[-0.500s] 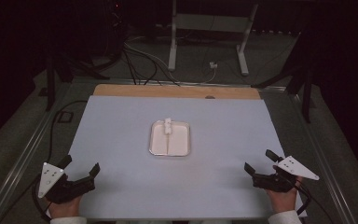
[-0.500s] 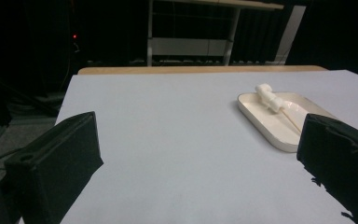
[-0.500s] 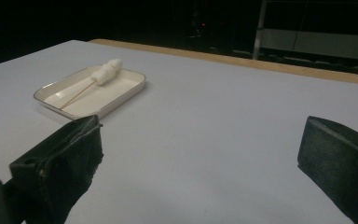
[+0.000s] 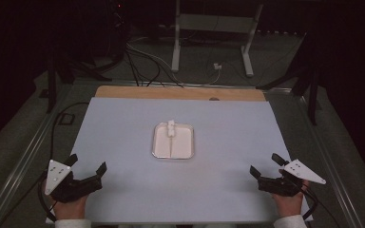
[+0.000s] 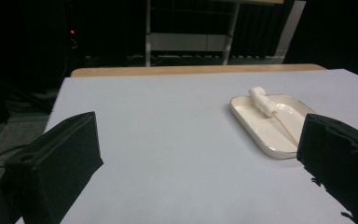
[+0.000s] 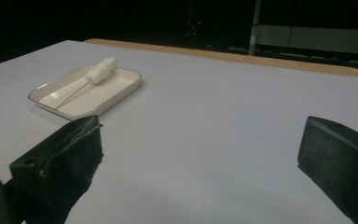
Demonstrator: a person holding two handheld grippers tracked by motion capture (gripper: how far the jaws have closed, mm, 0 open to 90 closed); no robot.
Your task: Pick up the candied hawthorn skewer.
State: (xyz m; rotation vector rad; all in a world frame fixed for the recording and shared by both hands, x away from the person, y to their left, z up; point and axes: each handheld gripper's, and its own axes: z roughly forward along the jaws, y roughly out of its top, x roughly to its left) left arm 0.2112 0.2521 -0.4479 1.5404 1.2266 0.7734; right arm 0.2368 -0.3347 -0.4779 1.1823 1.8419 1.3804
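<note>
A shallow white tray [image 4: 160, 148] [image 5: 242, 114] [image 6: 44, 93] lies in the middle of the pale sheet. On it rests a thin wooden skewer [image 4: 171, 141] [image 5: 282, 126] [image 6: 72, 93] with white marshmallow-like pieces [image 4: 171, 127] [image 5: 262, 100] [image 6: 101, 71] at its far end. My left gripper [image 4: 86, 164] [image 5: 200, 154] hovers open near the front left corner, nothing between its jaws. My right gripper [image 4: 266, 165] [image 6: 200, 154] is open too, near the front right corner, well apart from the tray.
A pale sheet [image 4: 123, 128] covers the table, with a wooden strip [image 4: 180, 93] bare along the far edge. Cables [image 4: 142, 61] and a white stand [image 4: 214, 28] lie on the dark floor beyond. Metal rails [image 4: 24, 161] run along both sides.
</note>
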